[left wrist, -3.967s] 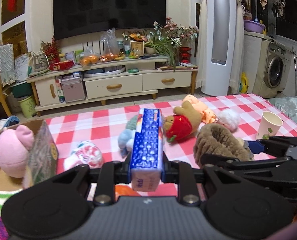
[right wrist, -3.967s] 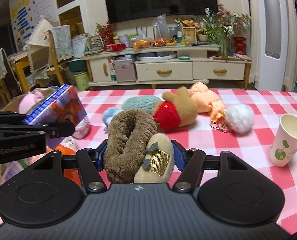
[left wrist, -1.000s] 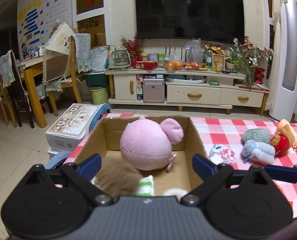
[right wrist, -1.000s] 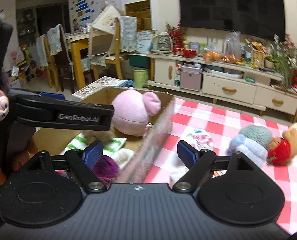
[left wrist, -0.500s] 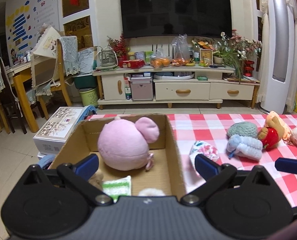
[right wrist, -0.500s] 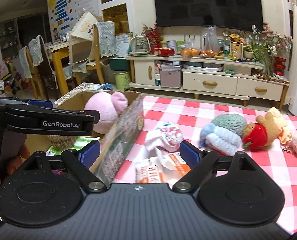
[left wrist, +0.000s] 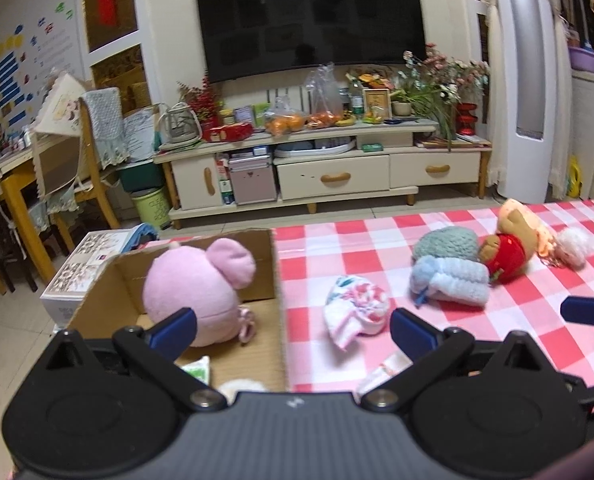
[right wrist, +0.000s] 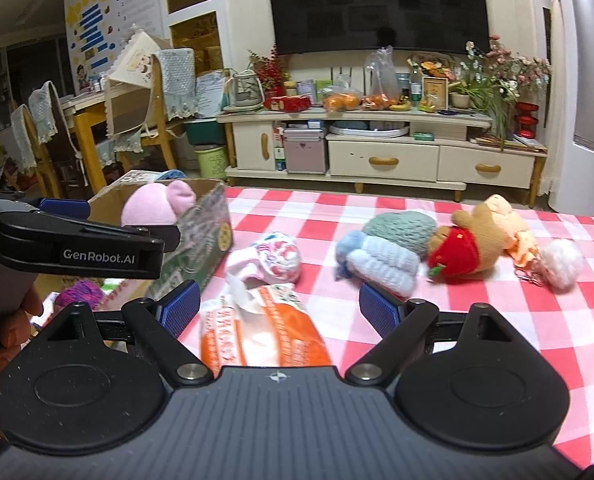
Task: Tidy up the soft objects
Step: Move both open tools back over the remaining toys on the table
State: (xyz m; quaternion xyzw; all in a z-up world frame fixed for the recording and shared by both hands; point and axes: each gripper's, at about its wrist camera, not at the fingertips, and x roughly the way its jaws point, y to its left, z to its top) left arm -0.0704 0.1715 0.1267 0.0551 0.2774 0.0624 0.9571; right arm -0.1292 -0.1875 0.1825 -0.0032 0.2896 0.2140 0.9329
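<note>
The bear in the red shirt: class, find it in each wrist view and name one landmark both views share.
Left wrist view: the bear in the red shirt lies at the right, on the checked tablecloth, against the grey-green knitted hat.
Right wrist view: the bear lies right of centre, beside that hat.
Shared landmark: the pink plush in the cardboard box.

pink plush (left wrist: 195, 292): round, inside the cardboard box (left wrist: 263, 248)
floral hat (left wrist: 355, 310): crumpled on the checked cloth, beside the box
blue knit (left wrist: 451, 280): touching the grey-green knit (left wrist: 445, 242)
bear (left wrist: 505, 246): lying down, red shirt
</note>
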